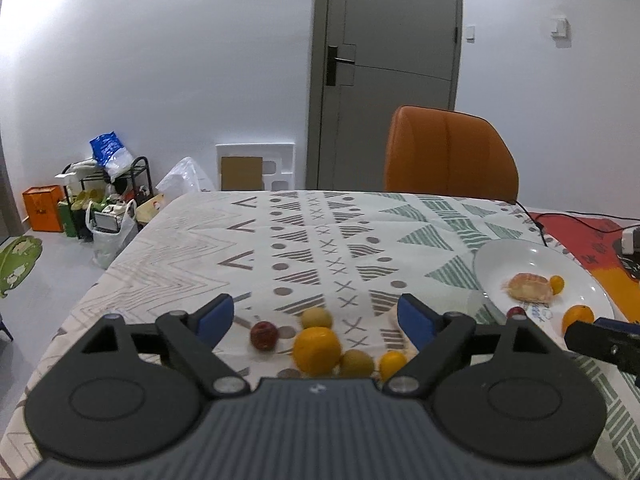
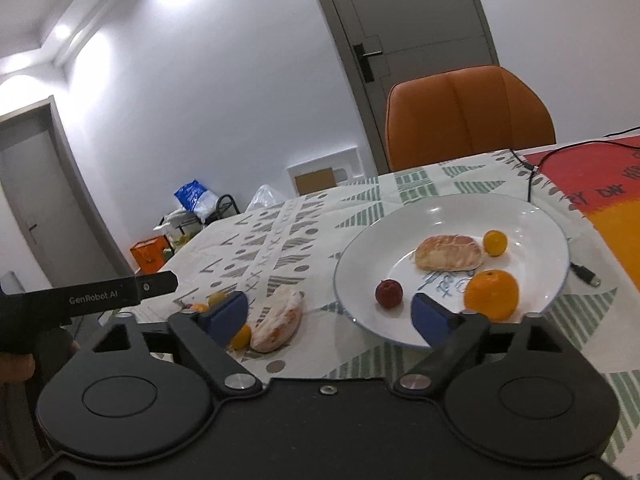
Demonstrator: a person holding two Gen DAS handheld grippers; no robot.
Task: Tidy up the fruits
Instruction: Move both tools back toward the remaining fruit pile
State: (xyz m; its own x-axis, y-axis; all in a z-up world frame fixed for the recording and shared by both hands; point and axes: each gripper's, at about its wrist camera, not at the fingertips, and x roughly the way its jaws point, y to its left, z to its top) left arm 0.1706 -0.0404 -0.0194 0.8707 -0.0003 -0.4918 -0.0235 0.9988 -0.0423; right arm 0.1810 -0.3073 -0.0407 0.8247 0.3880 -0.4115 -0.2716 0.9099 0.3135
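Left claw (image 1: 316,316): matte black linkage arms are seen, tipped with blue pads (image 1: 214,318). Silver pivot screws are noted at the arm bases, round black discs on either side, and a ribbed grey body with a small white mark.

Right claw (image 2: 330,314): the same black arms, blue pads (image 2: 226,314) and silver screws are observed. White "GenRobot.AI" lettering is printed on a black bar.
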